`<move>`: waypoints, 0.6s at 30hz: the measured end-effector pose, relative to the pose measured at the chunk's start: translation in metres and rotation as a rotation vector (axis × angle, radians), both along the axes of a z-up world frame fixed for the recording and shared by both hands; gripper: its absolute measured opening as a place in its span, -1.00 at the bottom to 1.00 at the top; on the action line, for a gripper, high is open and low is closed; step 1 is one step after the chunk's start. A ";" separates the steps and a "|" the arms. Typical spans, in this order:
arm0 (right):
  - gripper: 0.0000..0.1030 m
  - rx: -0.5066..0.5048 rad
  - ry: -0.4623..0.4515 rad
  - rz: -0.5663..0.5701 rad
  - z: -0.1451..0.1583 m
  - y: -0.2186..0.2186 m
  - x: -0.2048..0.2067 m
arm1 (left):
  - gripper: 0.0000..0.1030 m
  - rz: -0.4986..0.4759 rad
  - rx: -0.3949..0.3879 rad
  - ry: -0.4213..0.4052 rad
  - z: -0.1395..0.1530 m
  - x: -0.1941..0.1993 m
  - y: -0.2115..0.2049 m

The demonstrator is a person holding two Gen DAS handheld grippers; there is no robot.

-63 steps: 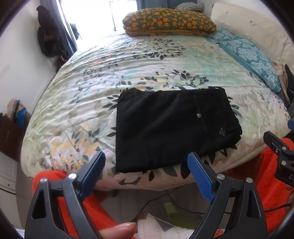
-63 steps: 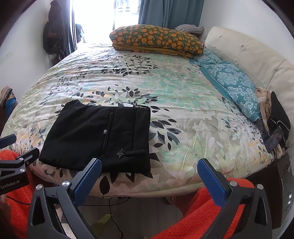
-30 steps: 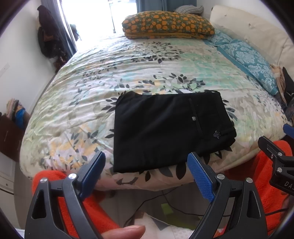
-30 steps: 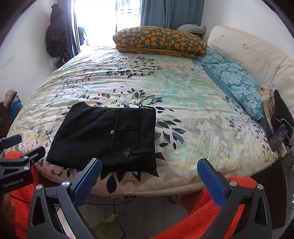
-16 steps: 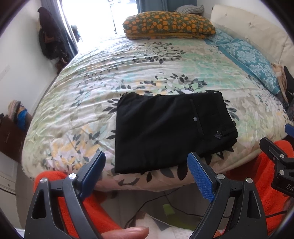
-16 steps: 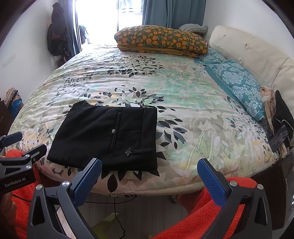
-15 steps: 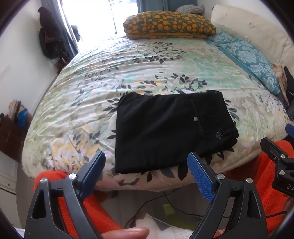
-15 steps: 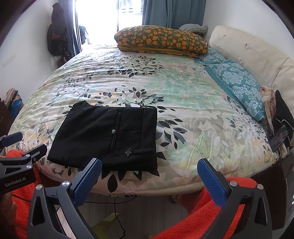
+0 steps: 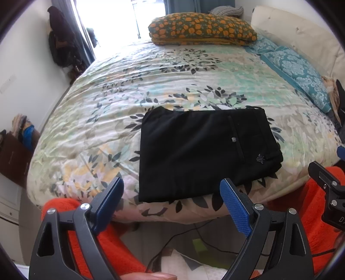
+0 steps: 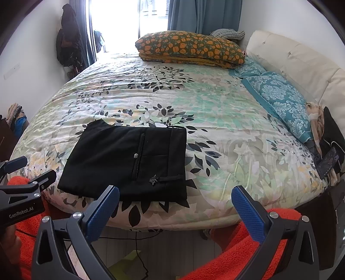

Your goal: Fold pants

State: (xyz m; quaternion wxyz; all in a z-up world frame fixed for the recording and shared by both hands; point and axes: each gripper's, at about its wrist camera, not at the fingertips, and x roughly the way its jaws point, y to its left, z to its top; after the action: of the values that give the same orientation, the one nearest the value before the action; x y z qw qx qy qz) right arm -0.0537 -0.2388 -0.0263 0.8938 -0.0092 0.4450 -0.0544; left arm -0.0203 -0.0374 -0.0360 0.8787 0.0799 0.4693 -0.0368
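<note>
Lying flat near the foot edge of the bed [image 10: 215,103], the black pants [image 10: 129,161] are folded into a squarish packet, waistband side toward the right, a small button and a dark emblem showing on top. Floral duvet under them, nothing on top of them.

Left claw [image 9: 172,202]: blue pads wide apart, nothing between them, held off the bed edge just short of the pants [image 9: 204,150]. Right claw [image 10: 174,206]: also spread wide, empty, off the bed edge, pants' right corner just beyond its left pad.

Around: orange-patterned pillow [image 10: 189,47] at the far end of the bed, grey knitted item behind it. Teal patterned pillows [image 10: 280,101] along the right side against a cream padded headboard [image 10: 297,58]. Dark clothing and a phone-like object at the bed's right edge. Dark garments hang on the left wall by the bright window; blue curtain [image 10: 202,15] beyond.

Orange fleece fabric [image 10: 226,254] below both claws. Cable and a green scrap on the floor. Open duvet between claws and pants.
</note>
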 end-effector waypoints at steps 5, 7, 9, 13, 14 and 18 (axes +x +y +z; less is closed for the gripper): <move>1.00 0.001 0.012 0.002 -0.003 0.001 0.000 | 0.79 0.001 -0.004 0.007 -0.001 0.000 0.000; 1.00 0.002 0.010 0.003 -0.003 0.000 0.000 | 0.79 0.001 -0.004 0.006 -0.001 0.000 0.000; 1.00 0.005 0.007 0.002 -0.003 0.000 0.000 | 0.79 0.000 -0.004 0.006 -0.001 0.000 0.000; 1.00 0.009 0.007 0.000 -0.003 -0.002 -0.001 | 0.79 -0.004 -0.002 0.008 -0.003 0.000 0.000; 1.00 0.008 0.008 -0.001 -0.004 -0.002 -0.001 | 0.79 -0.005 -0.001 0.009 -0.003 0.000 0.000; 1.00 0.009 0.014 -0.002 -0.006 -0.003 -0.002 | 0.79 -0.008 0.003 0.013 -0.006 0.000 -0.002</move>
State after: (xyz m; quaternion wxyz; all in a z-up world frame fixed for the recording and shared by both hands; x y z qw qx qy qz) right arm -0.0558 -0.2418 -0.0322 0.8906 -0.0050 0.4516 -0.0533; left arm -0.0204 -0.0390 -0.0416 0.8752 0.0828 0.4748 -0.0403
